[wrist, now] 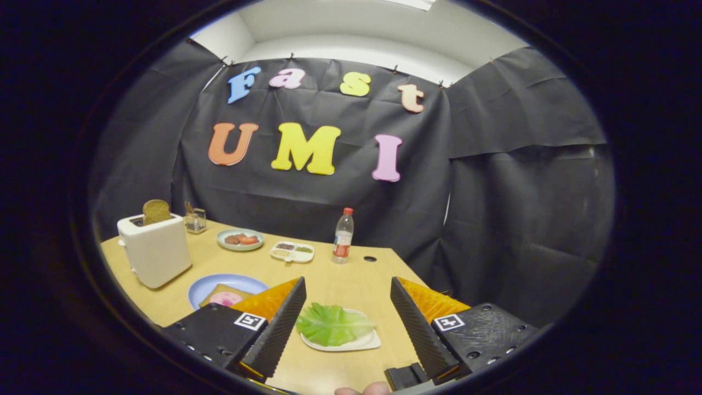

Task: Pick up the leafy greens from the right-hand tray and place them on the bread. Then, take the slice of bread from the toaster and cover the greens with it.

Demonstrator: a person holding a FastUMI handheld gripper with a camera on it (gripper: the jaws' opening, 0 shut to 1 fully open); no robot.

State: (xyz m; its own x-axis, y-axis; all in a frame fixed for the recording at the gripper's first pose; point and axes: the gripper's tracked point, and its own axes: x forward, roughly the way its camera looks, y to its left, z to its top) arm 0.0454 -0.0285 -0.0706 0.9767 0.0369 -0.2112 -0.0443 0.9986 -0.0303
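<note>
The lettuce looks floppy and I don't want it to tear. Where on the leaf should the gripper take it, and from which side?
Probably the thick pale rib running along the middle of the lettuce leaf, coming from above. The leaf lies flat on the white tray, so a sideways approach would likely hit the tray. The gripper is open, with the leaf between its fingers, nearer the left one.

The gripper view looks forward and slightly down along the spread fingers of the gripper (347,299), from above the near end of the table (351,282), facing the booth's back wall.
</note>
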